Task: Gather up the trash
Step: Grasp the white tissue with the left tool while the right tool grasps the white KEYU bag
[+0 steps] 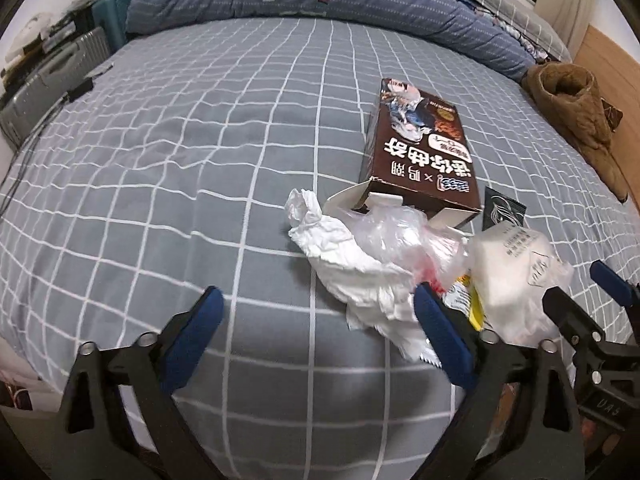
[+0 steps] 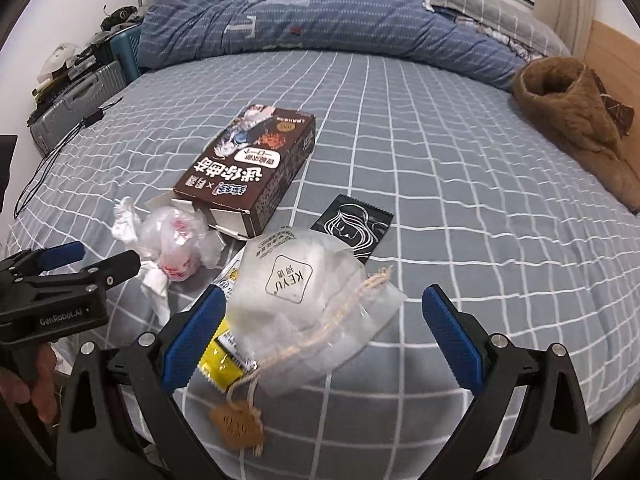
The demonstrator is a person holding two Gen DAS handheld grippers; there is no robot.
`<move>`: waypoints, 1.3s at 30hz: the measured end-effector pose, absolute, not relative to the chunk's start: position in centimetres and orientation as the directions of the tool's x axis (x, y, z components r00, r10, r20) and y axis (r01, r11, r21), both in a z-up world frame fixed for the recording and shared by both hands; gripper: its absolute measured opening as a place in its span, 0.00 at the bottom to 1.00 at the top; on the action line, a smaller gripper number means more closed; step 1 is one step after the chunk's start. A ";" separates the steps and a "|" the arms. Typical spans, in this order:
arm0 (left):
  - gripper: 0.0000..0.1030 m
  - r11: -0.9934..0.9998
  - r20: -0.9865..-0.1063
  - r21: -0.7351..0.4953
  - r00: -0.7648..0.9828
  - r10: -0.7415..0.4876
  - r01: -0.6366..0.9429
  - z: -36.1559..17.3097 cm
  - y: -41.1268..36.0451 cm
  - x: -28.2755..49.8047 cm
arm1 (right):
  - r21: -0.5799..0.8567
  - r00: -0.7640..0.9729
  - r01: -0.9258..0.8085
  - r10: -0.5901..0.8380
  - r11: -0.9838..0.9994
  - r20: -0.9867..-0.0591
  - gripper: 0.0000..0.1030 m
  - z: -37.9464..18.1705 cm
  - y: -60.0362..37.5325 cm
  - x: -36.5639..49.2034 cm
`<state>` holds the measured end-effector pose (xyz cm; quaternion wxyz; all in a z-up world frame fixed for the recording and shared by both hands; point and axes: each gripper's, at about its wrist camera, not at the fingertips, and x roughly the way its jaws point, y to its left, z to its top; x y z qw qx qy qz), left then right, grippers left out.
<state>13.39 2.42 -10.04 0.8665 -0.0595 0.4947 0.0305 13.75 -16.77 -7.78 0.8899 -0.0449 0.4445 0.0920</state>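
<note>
- Left gripper [image 1: 316,312] angled down at the bed [image 1: 160,160], low centre of frame; jaws spread wide, pinching nothing, right pad just at the tissue [image 1: 352,280] edge (contact unclear).
- Right gripper [image 2: 324,312] angled down, lower centre; jaws spread, clear bag [image 2: 304,300] lies between them, not squeezed.
- Trash heap mid-frame: box [image 2: 248,168], tissue, plastic wad [image 2: 176,244], black sachet [image 2: 352,224], yellow wrapper [image 2: 220,356].
- Hand [image 2: 36,376] at lower left edge.
</note>
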 end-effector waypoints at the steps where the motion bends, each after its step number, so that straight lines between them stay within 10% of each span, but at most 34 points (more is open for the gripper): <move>1: 0.80 0.991 -0.864 -0.078 0.504 -0.013 -0.109 -10.3 2.4 13.7 | 0.007 0.582 -0.206 0.128 0.979 -0.803 0.92 -8.2 -16.7 14.1; 11: 0.37 0.989 -0.877 -0.128 0.474 -0.081 -0.068 -11.7 2.1 14.8 | 0.038 0.530 -0.230 0.158 0.972 -0.833 0.74 -10.6 -15.8 15.6; 14: 0.24 0.988 -0.879 -0.145 0.466 -0.101 -0.060 -11.7 1.9 14.9 | 0.053 0.519 -0.241 0.175 0.969 -0.836 0.55 -10.8 -15.6 15.6; 19: 0.21 0.988 -0.876 -0.143 0.471 -0.099 -0.058 -11.3 1.9 14.6 | 0.034 0.518 -0.255 0.166 0.966 -0.839 0.34 -10.7 -15.1 15.3; 39: 0.21 0.983 -0.854 -0.169 0.507 -0.113 -0.067 -8.3 2.6 11.9 | 0.057 0.538 -0.224 0.172 0.973 -0.825 0.14 -8.5 -16.0 14.2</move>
